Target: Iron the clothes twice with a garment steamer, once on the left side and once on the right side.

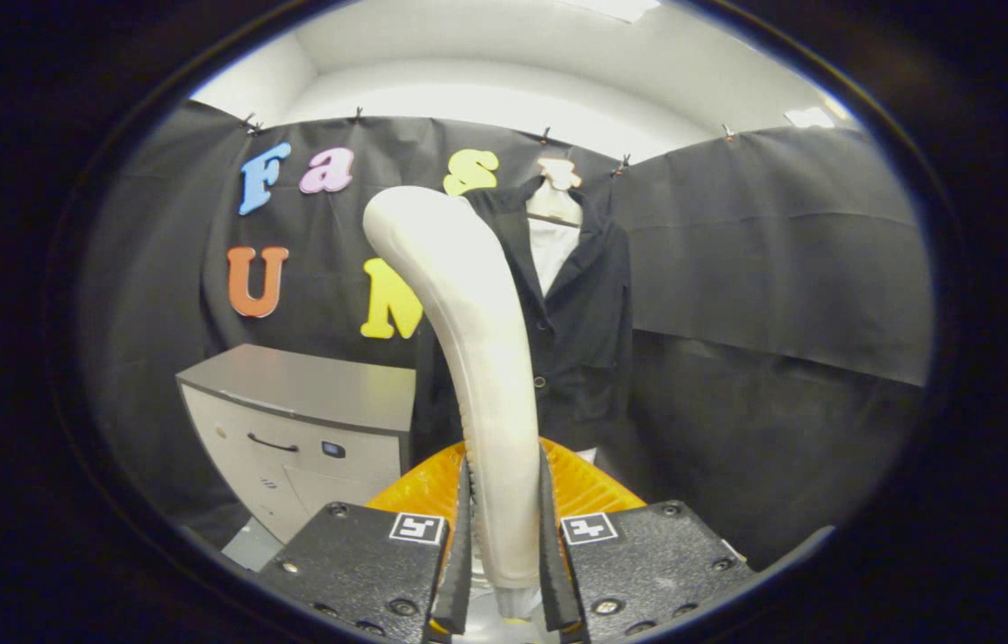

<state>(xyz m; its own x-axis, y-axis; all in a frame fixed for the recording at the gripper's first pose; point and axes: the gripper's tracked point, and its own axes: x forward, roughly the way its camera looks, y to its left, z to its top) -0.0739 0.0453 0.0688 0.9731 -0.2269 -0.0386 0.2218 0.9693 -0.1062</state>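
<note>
Here the curved cream plastic garment steamer [468, 358] is clamped low on its handle by the gripper [504, 581], rising before the dark hanging jacket [588, 313]; rigid, smooth, probably top-heavy, it is best gripped there; a grey cabinet [307, 420] stands leftward.

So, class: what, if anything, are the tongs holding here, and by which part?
The tongs are shut on the garment steamer, both fingers pressing the lower end of its pale handle.

Grey cabinet [307, 420] before black cloth wall [781, 268].
</note>
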